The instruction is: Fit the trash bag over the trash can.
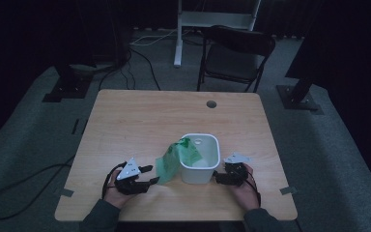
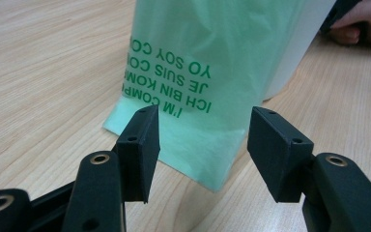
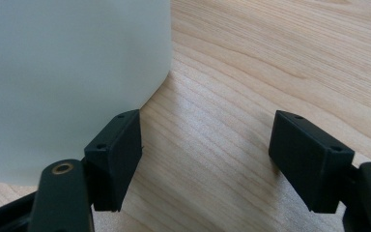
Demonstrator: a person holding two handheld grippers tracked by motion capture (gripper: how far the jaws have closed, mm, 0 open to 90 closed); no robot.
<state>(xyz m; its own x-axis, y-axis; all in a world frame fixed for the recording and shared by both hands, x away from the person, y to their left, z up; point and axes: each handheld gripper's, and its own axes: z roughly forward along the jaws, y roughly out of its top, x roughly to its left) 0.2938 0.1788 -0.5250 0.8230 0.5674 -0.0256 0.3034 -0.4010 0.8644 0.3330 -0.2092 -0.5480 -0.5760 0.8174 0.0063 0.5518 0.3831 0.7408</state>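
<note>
Green bag (image 1: 174, 162) draped over bin (image 1: 213, 145)

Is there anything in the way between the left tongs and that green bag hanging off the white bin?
Nothing visible. The left tongs stand open just short of the green bag, with bare table under them. The bag hangs over the side of the white bin.

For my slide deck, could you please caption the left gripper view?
Open left gripper faces a green compostable bag draped beside a white bin on the wooden table.
</note>
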